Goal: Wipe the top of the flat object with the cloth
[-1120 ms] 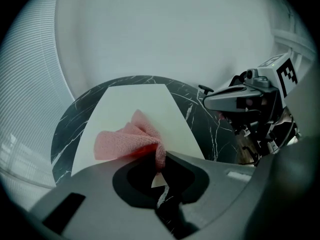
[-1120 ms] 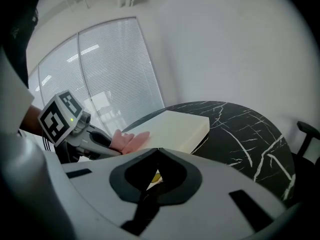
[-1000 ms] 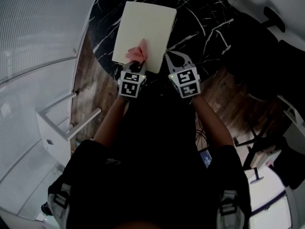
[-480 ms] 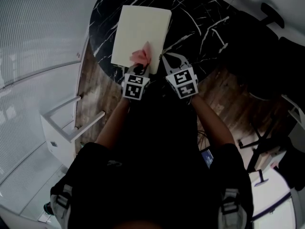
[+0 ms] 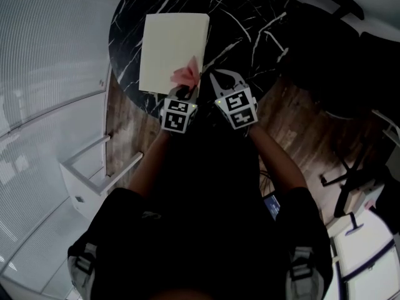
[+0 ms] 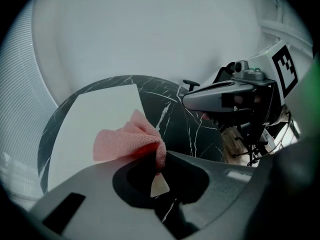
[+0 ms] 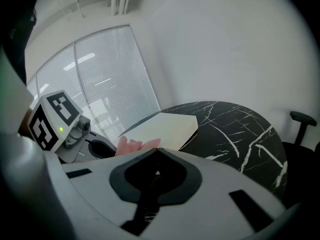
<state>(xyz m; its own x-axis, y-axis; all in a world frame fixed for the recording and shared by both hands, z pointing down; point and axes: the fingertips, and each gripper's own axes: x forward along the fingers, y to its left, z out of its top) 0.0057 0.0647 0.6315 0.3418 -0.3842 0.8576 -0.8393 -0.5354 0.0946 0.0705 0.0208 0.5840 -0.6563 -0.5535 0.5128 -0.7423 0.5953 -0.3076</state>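
Black marble desk [image 5: 250,17]; left hand-held gripper [image 6: 159,164] clamps pink cloth [image 6: 125,141]; best press flat, sweep over board [image 5: 172,45] ahead; right hand-held gripper [image 7: 155,150] closed, empty.

the left gripper [image 5: 185,89] slid to the right along the near edge of the cream board [image 5: 169,45], dragging the pink cloth [image 5: 186,75] with it. the cloth went from about the middle of that edge to a spot close to the board's near right corner. the gap between the left gripper and the right gripper [image 5: 215,77] grew narrower.
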